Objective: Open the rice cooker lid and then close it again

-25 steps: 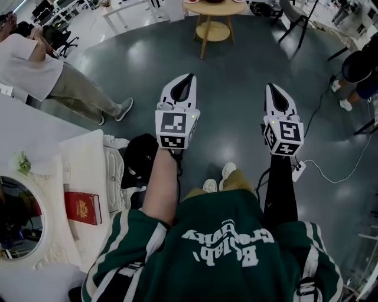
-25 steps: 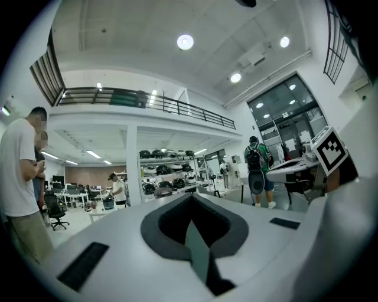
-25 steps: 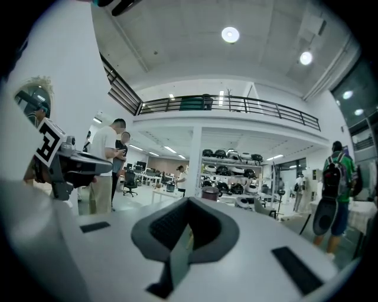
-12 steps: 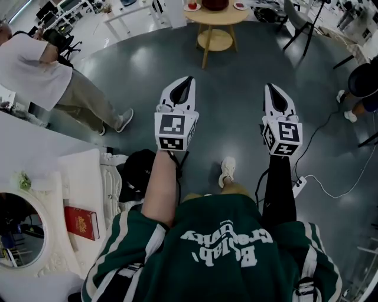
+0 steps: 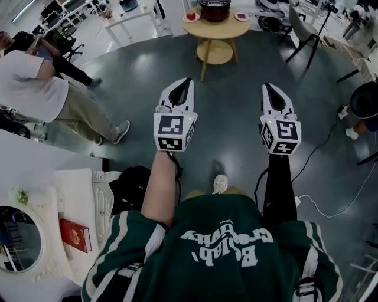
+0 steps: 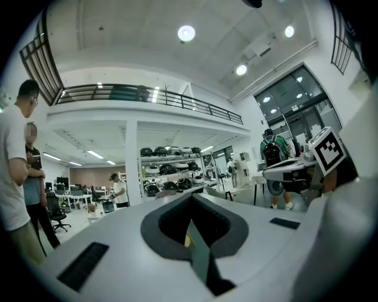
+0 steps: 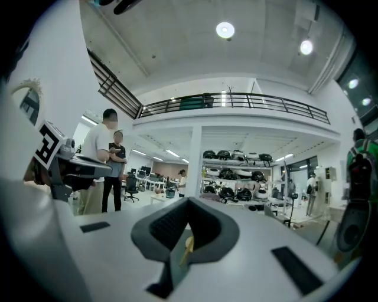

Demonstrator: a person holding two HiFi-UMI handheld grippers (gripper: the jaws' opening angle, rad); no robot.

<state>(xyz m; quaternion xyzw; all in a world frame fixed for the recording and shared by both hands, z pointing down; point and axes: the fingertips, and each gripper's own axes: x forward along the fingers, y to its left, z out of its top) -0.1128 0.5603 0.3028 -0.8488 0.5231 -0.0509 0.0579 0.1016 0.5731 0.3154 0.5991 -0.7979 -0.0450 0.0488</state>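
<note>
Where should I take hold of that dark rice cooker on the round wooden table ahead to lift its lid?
Only the cooker's dark lower body shows at the head view's top edge; lid and latch are cut off, so the grip part can't be told. It stands on the table between two small plates, so probably approach from the open near side.

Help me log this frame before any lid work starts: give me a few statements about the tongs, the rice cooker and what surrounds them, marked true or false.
1. The left tongs and right tongs are both shut and hold nothing. True.
2. The rice cooker sits on the floor. False: it stands on the round wooden table.
3. The right tongs touch the rice cooker. False: they are in the air, short of the table.
4. A red book lies on the white surface at the person's left. True.
</note>
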